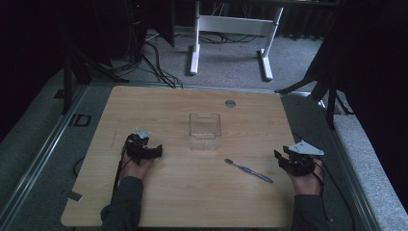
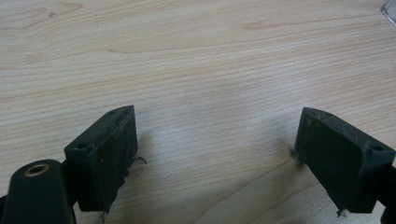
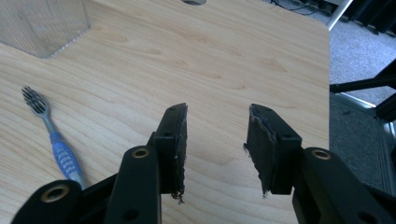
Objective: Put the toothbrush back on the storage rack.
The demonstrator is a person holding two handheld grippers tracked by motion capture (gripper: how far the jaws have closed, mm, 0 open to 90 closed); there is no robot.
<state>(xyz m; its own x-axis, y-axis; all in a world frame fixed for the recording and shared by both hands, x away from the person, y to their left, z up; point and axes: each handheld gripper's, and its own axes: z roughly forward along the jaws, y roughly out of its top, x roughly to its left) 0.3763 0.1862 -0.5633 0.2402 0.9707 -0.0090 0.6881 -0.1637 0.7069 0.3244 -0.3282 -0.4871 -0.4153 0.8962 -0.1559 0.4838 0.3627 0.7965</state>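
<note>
My desk [image 1: 159,103] carries a clear container [image 1: 204,130] at its middle. My left gripper [image 1: 144,150] and right gripper [image 1: 291,162] both gape wide, holding nothing. The toothbrush [image 1: 248,170] lies flat between them, nearer the right one, untouched.

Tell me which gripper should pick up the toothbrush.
Right. The toothbrush lies on the table between the clear container and the right gripper, close to that gripper, whose jaws stand open and empty. The left gripper, also open, sits farther off, on the container's other side.
</note>
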